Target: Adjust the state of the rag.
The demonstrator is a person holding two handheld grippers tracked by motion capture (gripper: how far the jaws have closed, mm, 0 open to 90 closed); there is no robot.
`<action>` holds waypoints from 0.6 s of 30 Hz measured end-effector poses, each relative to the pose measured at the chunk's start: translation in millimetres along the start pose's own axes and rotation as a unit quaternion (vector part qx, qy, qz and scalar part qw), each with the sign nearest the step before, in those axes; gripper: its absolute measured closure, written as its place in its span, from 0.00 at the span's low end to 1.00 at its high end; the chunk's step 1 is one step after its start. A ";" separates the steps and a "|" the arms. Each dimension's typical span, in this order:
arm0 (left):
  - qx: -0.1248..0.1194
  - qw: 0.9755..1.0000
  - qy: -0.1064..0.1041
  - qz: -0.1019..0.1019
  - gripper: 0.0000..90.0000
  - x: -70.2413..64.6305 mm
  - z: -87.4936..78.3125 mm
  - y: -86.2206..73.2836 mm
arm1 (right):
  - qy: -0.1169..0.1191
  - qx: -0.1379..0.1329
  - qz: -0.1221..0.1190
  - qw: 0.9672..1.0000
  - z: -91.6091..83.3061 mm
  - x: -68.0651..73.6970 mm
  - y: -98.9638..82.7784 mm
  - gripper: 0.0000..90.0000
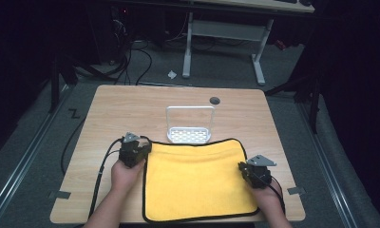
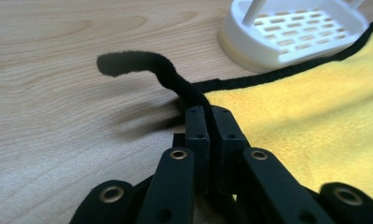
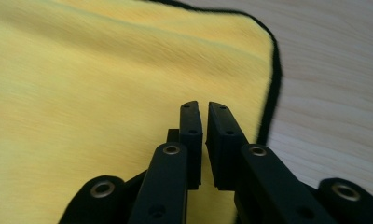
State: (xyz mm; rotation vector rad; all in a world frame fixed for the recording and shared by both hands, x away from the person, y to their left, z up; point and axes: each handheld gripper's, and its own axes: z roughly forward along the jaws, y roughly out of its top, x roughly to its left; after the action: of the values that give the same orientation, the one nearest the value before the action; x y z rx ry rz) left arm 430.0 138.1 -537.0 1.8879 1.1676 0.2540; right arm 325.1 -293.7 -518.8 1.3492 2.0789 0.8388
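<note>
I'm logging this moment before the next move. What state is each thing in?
yellow cloth: spread flat, its far left corner lifted.
left gripper: fingers shut on the cloth's black-edged corner.
right gripper: fingers slightly apart over the cloth's right edge, gripping nothing.
white rack: upright, empty, touching the cloth's far edge.

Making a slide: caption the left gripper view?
Left tool pinches the yellow cloth's black-trimmed corner beside a white rack.
</note>
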 end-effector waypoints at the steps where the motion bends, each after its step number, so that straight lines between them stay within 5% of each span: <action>1: -0.003 1.000 -0.006 -0.003 0.95 0.4 -0.5 -0.5 | 0.011 -0.010 0.000 1.000 -3.4 5.5 2.3 0.92; 8: -0.001 1.000 -0.009 -0.013 0.95 2.0 -1.5 -1.3 | 0.055 -0.046 -0.046 0.996 -13.8 61.8 19.8 0.79; 18: -0.001 1.000 -0.015 -0.018 0.95 3.6 -1.4 -1.1 | 0.117 -0.059 -0.104 0.986 -4.4 143.1 38.9 0.70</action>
State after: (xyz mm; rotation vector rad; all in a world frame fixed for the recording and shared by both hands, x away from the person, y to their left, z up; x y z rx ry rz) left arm 430.4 142.0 -538.0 1.8610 1.1803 0.2069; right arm 292.6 -150.2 -500.1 0.9896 2.2603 1.0511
